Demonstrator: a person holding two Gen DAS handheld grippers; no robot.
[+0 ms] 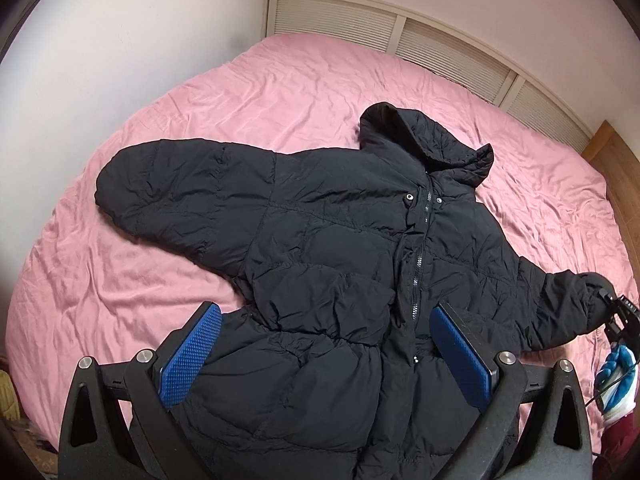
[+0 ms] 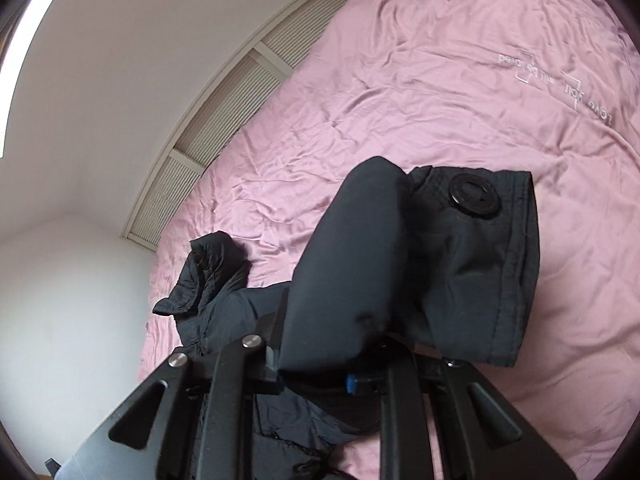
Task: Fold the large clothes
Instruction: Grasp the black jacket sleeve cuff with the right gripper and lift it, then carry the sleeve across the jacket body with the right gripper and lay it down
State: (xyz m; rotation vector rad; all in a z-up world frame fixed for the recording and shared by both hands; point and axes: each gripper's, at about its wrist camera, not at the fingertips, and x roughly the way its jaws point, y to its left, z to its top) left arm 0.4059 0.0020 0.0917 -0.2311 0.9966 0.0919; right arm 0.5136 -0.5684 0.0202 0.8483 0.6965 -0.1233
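Note:
A black hooded puffer jacket (image 1: 328,248) lies front up on the pink bed (image 1: 280,88), zipper closed, hood toward the headboard. Its left sleeve (image 1: 168,188) stretches out to the left. My left gripper (image 1: 324,344) is open above the jacket's lower hem, blue pads (image 1: 192,356) either side of the fabric. My right gripper (image 2: 352,364) is shut on the cuff of the right sleeve (image 2: 420,264), which has a black snap button (image 2: 474,199). That gripper also shows at the right edge of the left wrist view (image 1: 622,316), holding the sleeve end (image 1: 568,304).
A slatted cream headboard (image 1: 420,36) runs along the far side of the bed. White walls (image 1: 100,32) stand left. A wooden panel (image 1: 616,152) is at right. The pink sheet (image 2: 440,80) carries printed lettering (image 2: 560,84).

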